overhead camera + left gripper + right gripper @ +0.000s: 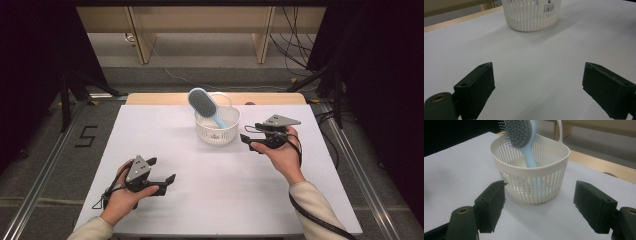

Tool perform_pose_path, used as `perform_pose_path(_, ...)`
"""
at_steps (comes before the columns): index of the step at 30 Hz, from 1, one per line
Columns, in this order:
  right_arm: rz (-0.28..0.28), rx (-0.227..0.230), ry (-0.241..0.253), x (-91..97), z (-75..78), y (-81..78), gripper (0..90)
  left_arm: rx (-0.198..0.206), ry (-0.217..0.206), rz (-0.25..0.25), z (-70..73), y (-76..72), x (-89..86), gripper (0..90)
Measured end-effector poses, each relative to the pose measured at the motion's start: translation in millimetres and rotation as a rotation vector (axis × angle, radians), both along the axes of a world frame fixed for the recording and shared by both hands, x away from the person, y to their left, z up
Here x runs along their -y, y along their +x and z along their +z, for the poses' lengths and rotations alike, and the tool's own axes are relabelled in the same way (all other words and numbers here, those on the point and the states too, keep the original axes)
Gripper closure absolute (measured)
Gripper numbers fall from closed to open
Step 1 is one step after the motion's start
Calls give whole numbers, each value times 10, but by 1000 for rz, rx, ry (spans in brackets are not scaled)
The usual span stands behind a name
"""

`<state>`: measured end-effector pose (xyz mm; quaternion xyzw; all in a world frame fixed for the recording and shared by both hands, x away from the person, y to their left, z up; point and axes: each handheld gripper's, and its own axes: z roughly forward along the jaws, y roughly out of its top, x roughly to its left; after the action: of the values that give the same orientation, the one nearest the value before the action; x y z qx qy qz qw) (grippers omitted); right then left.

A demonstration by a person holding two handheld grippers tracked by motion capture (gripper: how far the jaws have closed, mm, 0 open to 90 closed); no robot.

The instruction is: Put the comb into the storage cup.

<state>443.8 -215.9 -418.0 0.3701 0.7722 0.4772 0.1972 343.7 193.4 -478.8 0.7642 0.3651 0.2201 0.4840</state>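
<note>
White table (215, 200): the white slotted basket (217, 125) stands toward its far edge, upright. A light blue hairbrush (205, 106) stands in the basket, handle down, bristled head leaning out over the far-left rim.

Right gripper (248, 141): held level just right of the basket, pointing at its side wall, the hand (280, 152) wrapped under the body. Its own view shows the jaws spread wide, nothing between the pads, the basket (531, 175) just beyond them and apart.

Left gripper (167, 181): held low over the table, well apart from the basket on the near-left side, aimed toward it. Jaws spread wide, empty, bare table between them.
</note>
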Motion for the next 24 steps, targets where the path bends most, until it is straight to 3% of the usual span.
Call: perform_pose_path(24,-43,26,17,466,-62,-423,257,6,7,7,7,1,-11,101)
